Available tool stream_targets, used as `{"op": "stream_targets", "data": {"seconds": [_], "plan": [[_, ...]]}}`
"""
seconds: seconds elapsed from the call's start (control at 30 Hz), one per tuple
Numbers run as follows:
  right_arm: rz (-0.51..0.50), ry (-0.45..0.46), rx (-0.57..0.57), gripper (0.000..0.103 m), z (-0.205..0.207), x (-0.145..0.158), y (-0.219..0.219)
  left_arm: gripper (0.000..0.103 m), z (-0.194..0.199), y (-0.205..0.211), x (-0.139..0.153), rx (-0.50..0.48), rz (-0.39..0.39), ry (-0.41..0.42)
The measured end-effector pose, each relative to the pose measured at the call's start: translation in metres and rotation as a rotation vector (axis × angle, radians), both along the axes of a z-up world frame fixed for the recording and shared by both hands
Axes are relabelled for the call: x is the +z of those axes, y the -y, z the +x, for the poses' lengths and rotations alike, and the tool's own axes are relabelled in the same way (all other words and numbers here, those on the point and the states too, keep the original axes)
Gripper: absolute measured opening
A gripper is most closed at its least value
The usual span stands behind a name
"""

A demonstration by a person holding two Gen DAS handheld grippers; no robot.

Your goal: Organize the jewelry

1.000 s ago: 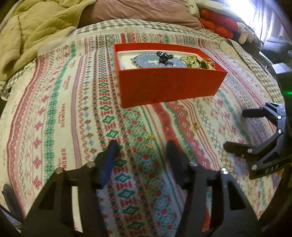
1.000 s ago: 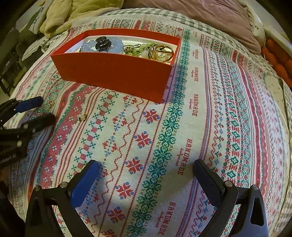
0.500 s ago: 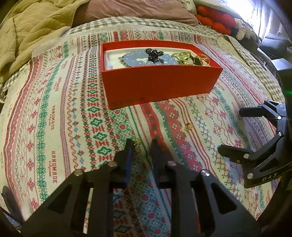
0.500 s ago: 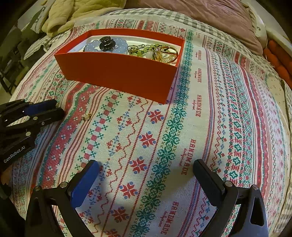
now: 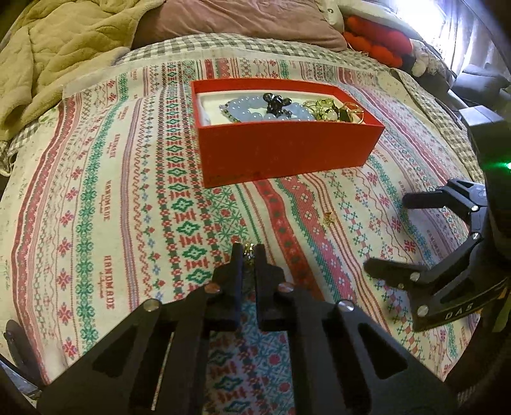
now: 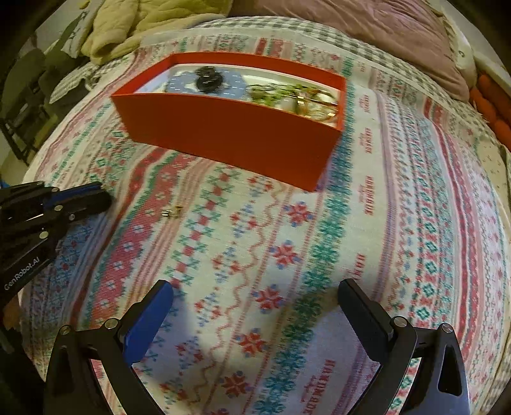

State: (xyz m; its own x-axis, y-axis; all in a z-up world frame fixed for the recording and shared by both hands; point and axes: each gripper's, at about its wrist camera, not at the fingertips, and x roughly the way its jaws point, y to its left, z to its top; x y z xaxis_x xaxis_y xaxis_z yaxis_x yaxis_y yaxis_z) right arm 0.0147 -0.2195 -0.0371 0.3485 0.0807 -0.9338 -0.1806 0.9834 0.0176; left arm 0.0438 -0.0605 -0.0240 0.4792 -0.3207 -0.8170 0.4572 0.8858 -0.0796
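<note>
A red box [image 5: 287, 150] sits on the patterned blanket and holds blue beads [image 5: 252, 111], a black piece and gold jewelry; it also shows in the right wrist view [image 6: 236, 137]. My left gripper [image 5: 248, 250] is shut on a small gold earring [image 5: 248, 247] just above the blanket, in front of the box. A second gold earring [image 5: 328, 218] lies on the blanket to its right, also in the right wrist view [image 6: 172, 211]. My right gripper [image 6: 255, 306] is open and empty over the blanket, right of the left gripper [image 6: 95, 196].
A yellow-green quilt [image 5: 48, 48] is bunched at the back left and a mauve pillow [image 5: 242, 19] lies behind the box. Red plush things [image 5: 377, 41] sit at the back right. The bed's edge drops off at the right.
My left gripper closed from wide open onto the small gold earring and lifted back slightly. The right gripper stayed open and shifted a little toward the box.
</note>
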Motion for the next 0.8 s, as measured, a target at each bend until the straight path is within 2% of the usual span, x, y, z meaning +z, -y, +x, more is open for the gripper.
{"op": "stream_targets", "data": {"seconds": [0.2, 0.37, 0.8], "plan": [[0.013, 0.007, 0.052, 0.103, 0.002, -0.002, -0.018, 0.008, -0.002, -0.01, 0.002, 0.017, 0.009, -0.002], [0.021, 0.012, 0.038, 0.103, 0.011, -0.002, -0.023, 0.008, -0.005, -0.019, 0.002, 0.023, 0.004, -0.011], [0.001, 0.028, 0.012, 0.092, 0.034, -0.004, -0.053, 0.008, -0.01, -0.031, 0.003, 0.015, -0.002, -0.023]]}}
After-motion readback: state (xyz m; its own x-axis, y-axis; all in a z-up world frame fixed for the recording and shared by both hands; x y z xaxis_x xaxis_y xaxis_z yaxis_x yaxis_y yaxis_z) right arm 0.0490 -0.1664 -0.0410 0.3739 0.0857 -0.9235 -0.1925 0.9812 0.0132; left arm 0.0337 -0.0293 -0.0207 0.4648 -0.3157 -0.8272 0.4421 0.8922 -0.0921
